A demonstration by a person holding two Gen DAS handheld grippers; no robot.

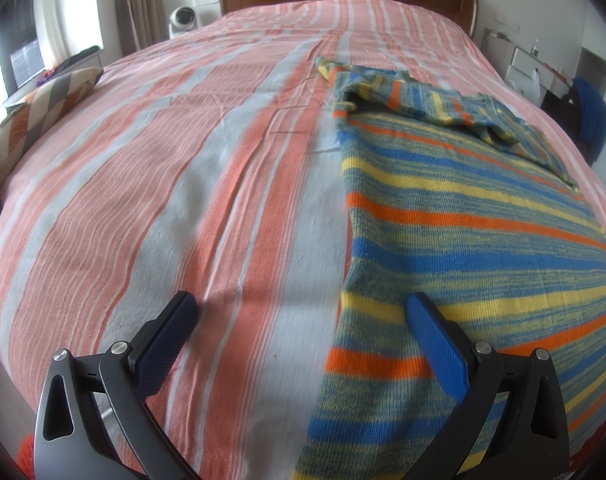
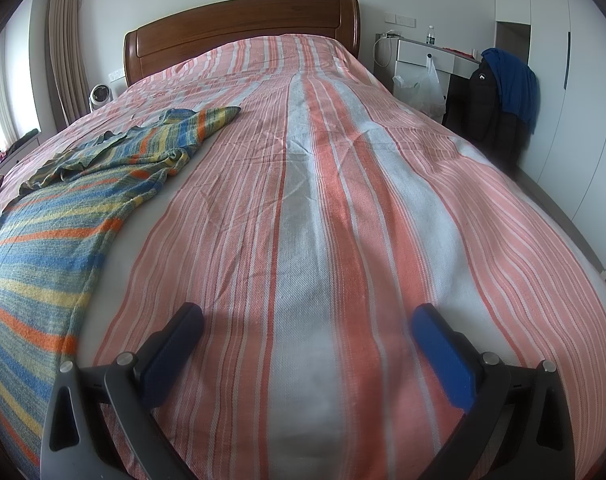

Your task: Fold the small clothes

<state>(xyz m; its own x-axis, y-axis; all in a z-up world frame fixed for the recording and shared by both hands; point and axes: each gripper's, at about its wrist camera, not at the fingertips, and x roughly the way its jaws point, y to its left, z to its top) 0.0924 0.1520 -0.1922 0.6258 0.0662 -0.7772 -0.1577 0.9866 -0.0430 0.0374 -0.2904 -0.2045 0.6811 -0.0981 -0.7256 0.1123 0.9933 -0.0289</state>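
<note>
Bedroom light falls on a wide bed point(image 2: 343, 208) whose woven cover runs in long salmon, white and pale grey stripes toward a curved wooden headboard point(image 2: 243, 28). On it lies the striped knit garment point(image 1: 463, 232), a soft ribbed fabric banded in blue, yellow, orange and heathered green. Its body is spread flat, long axis running from the near edge of the bed toward the headboard, bands crossing that axis. The far end is rumpled, with a sleeve point(image 2: 211, 118) folded loosely across the top.

The left gripper point(image 1: 301, 312) hovers low over the near part of the bed, jaws spread wide and holding nothing; its right blue-padded finger sits over the garment's near left edge, the other over bare cover. The right gripper point(image 2: 307, 320) hangs over bare cover to the right of the garment, well apart from it, jaws likewise wide and empty.

Beyond the bed's left side stand a small white fan point(image 2: 101, 94) and beige curtains point(image 2: 65, 44); a zigzag-patterned cushion point(image 1: 43, 108) rests at the left edge. Right of the bed a dark jacket point(image 2: 487, 100) and blue cloth point(image 2: 515, 84) drape over furniture.
</note>
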